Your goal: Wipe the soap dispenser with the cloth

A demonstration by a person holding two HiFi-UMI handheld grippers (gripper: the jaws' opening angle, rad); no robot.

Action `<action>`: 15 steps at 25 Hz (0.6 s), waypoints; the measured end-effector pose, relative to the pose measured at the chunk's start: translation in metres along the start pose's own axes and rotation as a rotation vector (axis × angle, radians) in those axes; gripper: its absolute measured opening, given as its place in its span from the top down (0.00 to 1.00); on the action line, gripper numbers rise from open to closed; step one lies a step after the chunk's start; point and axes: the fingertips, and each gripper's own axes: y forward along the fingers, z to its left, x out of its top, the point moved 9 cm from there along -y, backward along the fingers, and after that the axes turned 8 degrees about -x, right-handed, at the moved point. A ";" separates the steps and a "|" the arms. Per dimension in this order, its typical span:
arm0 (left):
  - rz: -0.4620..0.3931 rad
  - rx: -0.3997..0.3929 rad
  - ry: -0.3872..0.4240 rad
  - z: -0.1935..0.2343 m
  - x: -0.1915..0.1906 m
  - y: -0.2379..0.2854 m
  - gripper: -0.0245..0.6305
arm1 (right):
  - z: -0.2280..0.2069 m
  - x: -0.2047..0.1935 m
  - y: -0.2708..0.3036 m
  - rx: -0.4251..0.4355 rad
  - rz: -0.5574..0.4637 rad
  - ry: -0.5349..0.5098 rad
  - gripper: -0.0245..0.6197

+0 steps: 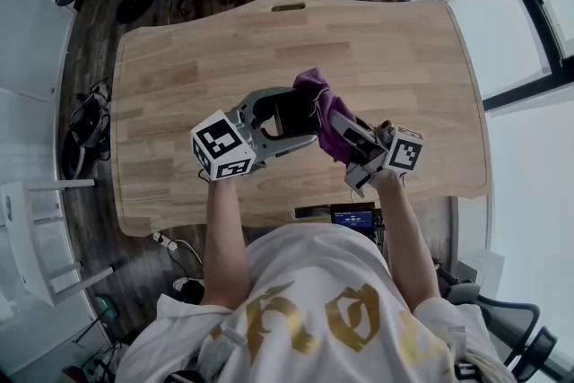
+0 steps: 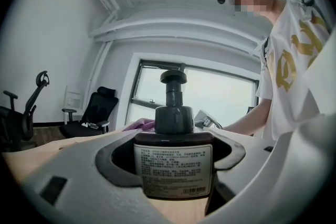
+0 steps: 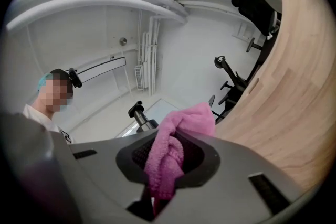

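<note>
Pink cloth [image 3: 167, 157] is bunched in the right gripper [image 1: 341, 126], its jaws pinched tight on it. The left gripper [image 1: 303, 115] has closed round the dispenser [image 2: 173, 168], upright over the middle of the table [image 1: 179, 76]. The cloth sits just beside the bottle's far side. To wipe well, I'd hold the bottle steady, press the loose fold flat against its wall and stroke downward, clear of the pump.

Dark-brown soap dispenser [image 2: 173, 120] — white label [image 2: 173, 168], pink cloth [image 3: 165, 157], pale wood-grain table [image 1: 179, 67]
</note>
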 end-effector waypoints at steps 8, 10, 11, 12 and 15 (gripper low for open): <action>-0.022 0.033 -0.007 0.005 -0.005 0.003 0.41 | -0.008 -0.010 -0.003 -0.126 0.019 -0.096 0.89; -0.007 0.074 0.007 0.007 -0.011 0.007 0.41 | -0.012 -0.013 -0.007 -0.193 0.049 -0.173 0.89; 0.005 0.094 0.013 0.009 -0.016 0.009 0.41 | -0.014 -0.013 -0.009 -0.218 0.048 -0.196 0.89; 0.015 0.107 0.011 0.011 -0.022 0.011 0.41 | -0.016 -0.013 -0.012 -0.235 0.038 -0.202 0.89; 0.033 0.116 -0.022 0.016 -0.043 0.017 0.41 | -0.023 -0.010 -0.022 -0.279 0.005 -0.206 0.89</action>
